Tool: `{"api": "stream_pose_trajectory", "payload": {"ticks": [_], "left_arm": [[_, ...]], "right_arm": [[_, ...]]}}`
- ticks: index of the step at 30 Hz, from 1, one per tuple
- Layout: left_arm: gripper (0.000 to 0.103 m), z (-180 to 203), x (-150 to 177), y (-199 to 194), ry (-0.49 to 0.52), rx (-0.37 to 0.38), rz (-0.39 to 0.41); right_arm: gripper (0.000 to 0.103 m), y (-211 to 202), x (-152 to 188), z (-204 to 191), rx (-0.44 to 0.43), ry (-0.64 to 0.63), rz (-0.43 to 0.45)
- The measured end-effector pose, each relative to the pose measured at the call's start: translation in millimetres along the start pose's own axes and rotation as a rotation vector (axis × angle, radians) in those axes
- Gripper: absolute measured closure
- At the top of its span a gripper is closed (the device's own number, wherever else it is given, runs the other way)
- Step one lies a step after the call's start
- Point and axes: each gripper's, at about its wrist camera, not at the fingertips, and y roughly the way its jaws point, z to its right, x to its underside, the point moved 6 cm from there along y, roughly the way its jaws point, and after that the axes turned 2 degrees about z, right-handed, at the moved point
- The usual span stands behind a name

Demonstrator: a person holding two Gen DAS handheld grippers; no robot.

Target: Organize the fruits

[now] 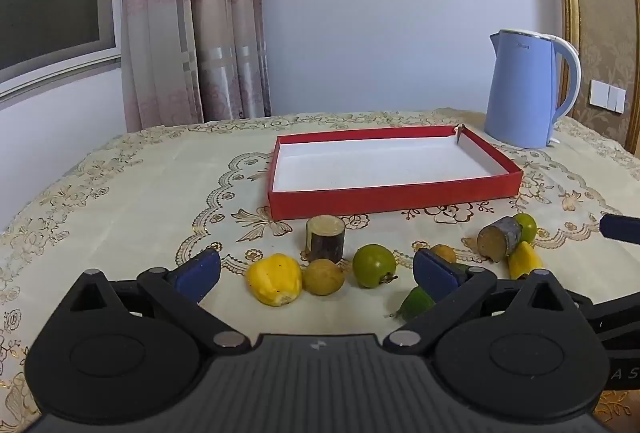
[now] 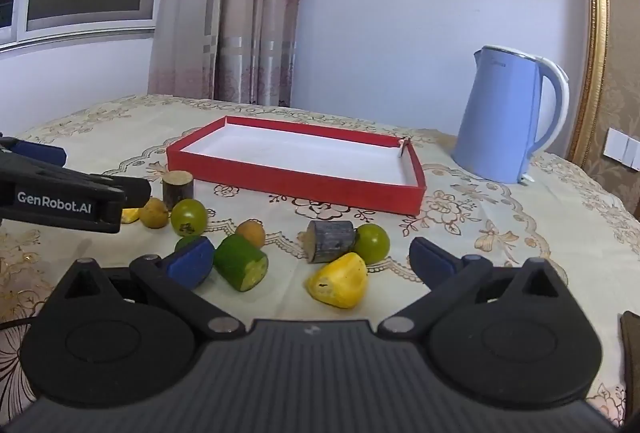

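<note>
**Fruit scattered before a red tray, both grippers spread and holding nothing**

Cream tablecloth (image 1: 132, 193) with gold floral embroidery covers the table, backed by a pale wall, a pink patterned curtain (image 1: 192, 17) and a dark window. A shallow red tray (image 1: 392, 197) with a white floor lies near the middle of the cloth, with nothing in it. Behind the tray's right end stands a light blue kettle (image 1: 524, 89).

All the fruit lies on the cloth in front of the tray's near wall. Just before that wall stands an upright wooden stub (image 1: 325, 238). Nearer than the stub, a yellow fruit (image 1: 275, 279), a tan round fruit (image 1: 323, 276) and a green round fruit (image 1: 374, 265) sit in a row, the first two touching. Before the tray's right end, a lying wooden stub (image 2: 331, 240) touches a second green round fruit (image 2: 372, 243), with a yellow wedge (image 2: 338, 285) just in front. A cut green fruit (image 2: 241, 263) and a small orange fruit (image 2: 251, 233) lie between the two groups.

The left gripper (image 1: 316, 273) is spread wide around the row; the right gripper (image 2: 312, 259) is spread wide as well, empty.
</note>
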Motion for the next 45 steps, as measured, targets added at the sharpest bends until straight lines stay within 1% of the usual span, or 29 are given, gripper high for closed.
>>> {"api": "stream_pose_trajectory", "payload": {"ticks": [5,11,18,30,39,45], "left_arm": [[0.000,-1.6,2.2,0.6,-0.005,-0.004,-0.006],[0.000,-1.6,4.4,0.0,0.002,-0.007,-0.011],[0.000,1.2,5.9,-2.6,0.020,-0.006,-0.011],[0.000,1.5,8.4,-2.1,0.014,-0.001,-0.024],[0.000,-1.5,9.9,2.6,0.000,-0.019,-0.038],[0.000,-0.4,9.3,7.5,0.010,-0.048,-0.045]], "right_arm": [[0.000,1.0,-0.5,0.2,-0.019,0.009,0.000],[0.000,-0.7,0.4,-5.1,-0.075,0.007,-0.006],[0.000,-5.4,1.8,-7.0,-0.069,-0.014,-0.002],[0.000,-9.3,2.2,-6.0,-0.077,-0.018,-0.001],[0.000,-9.2,2.9,-6.3,-0.078,-0.019,-0.003],[0.000,-11.1,3.4,-8.1,-0.083,-0.023,0.001]]}}
